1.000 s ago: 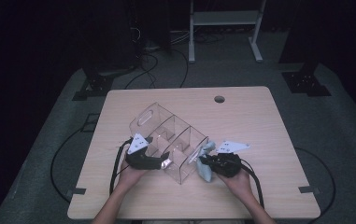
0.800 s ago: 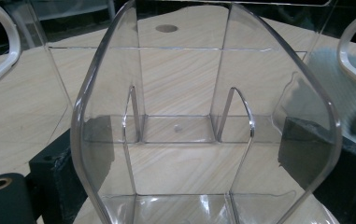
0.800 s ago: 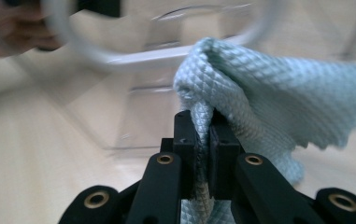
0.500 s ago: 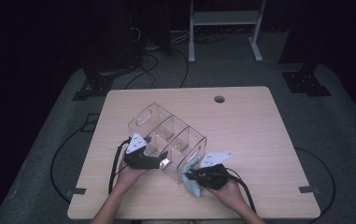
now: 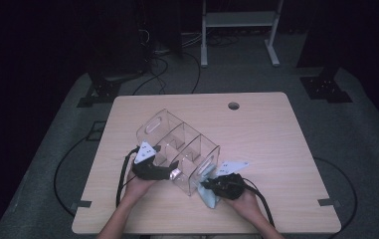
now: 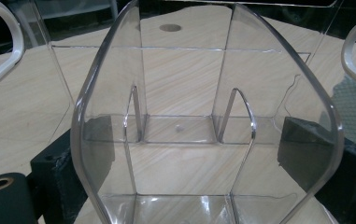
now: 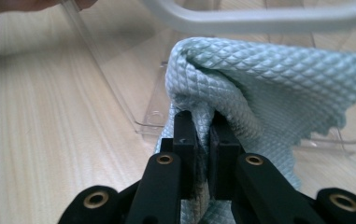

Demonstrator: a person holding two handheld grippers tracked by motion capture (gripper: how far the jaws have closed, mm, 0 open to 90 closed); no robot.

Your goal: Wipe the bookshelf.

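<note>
The right tongs (image 7: 202, 140) pinch the soft, light cloth (image 7: 259, 79) by a fold. The left tongs (image 5: 169, 173) clamp the hard, slippery clear box (image 5: 177, 144) wall.

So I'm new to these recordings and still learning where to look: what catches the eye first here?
The clear plastic organiser with its dividers, lying tilted near the front of the wooden table, stands out first. Next, the pale blue cloth pinched in the right gripper, pressed against the organiser's near end. The left gripper steadies the organiser's side wall.
</note>
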